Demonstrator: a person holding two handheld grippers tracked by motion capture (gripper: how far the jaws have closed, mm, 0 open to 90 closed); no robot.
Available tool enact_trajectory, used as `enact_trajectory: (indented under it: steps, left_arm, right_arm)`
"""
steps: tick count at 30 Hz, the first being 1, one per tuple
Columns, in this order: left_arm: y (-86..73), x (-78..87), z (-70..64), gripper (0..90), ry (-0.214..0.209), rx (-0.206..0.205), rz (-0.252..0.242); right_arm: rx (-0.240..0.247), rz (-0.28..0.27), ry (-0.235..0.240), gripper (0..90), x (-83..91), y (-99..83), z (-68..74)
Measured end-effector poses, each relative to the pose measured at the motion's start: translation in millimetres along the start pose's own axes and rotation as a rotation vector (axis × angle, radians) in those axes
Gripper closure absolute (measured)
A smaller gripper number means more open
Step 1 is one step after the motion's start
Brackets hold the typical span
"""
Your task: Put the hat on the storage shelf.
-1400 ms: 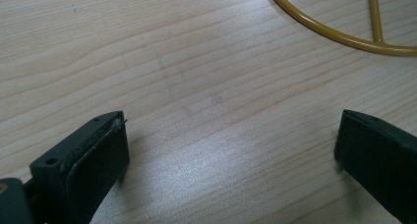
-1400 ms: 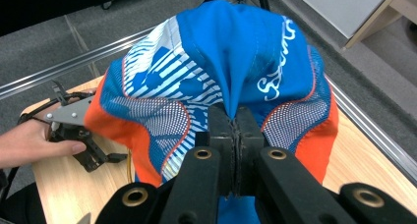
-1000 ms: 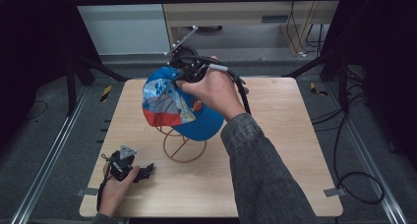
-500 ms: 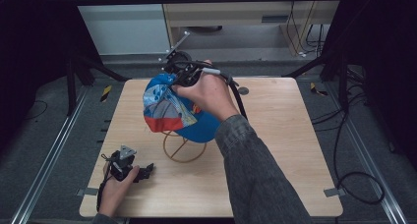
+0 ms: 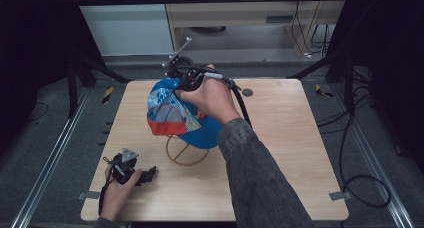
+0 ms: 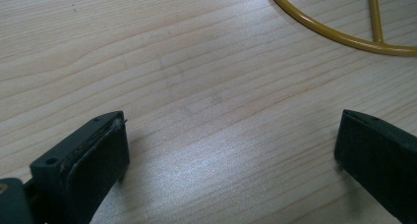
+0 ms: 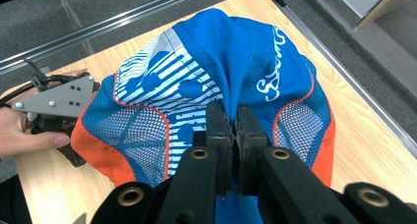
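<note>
A blue cap (image 5: 172, 115) with orange trim and white stripes hangs over a yellow wire stand (image 5: 186, 152) at the middle of the wooden table (image 5: 280, 153). My right gripper (image 5: 186, 81) holds it from the far side; in the right gripper view the gripper (image 7: 235, 130) is shut on a pinched fold of the cap's (image 7: 196, 71) blue fabric. My left gripper (image 5: 149, 174) rests low at the front left of the table, held by a hand. In the left gripper view it (image 6: 231, 150) stands open over bare wood, the stand's yellow ring (image 6: 334, 35) just beyond.
A small dark round mark (image 5: 247, 92) sits on the table's far side, right of the hand. Black cable (image 5: 242, 105) trails from the right gripper along the sleeve. Metal rails (image 5: 47, 158) run along the table's left and right sides.
The right gripper has carried the cap slightly left and lower over the stand, bunching the fabric more. The left gripper has stayed put.
</note>
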State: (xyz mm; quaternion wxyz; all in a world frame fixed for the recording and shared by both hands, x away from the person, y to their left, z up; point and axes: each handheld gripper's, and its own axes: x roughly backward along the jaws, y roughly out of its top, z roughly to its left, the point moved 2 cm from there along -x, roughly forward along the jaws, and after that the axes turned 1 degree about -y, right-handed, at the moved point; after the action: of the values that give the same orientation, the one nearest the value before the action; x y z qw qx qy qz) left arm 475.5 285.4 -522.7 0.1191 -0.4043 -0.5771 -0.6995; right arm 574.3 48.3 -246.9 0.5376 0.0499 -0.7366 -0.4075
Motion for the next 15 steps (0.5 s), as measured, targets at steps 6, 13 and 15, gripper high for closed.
enact_trajectory:
  steps: [6, 13, 15]
  left_arm:
    - [0.0, 0.0, -0.1, 0.0, 0.0, 0.0, 0.0]
    - [0.0, 0.1, 0.0, 0.0, 0.001, -0.001, 0.0]
    - [0.0, 0.0, -0.1, 0.0, 0.001, 0.0, 0.0]
  right_arm:
    - [-0.002, 0.0, 0.0, 85.3, -1.7, -1.7, 0.0]
    - [-0.003, -0.001, 0.001, 81.2, -1.5, -4.0, 0.7]
    - [-0.007, -0.001, 0.005, 79.9, -1.8, -5.3, 0.3]
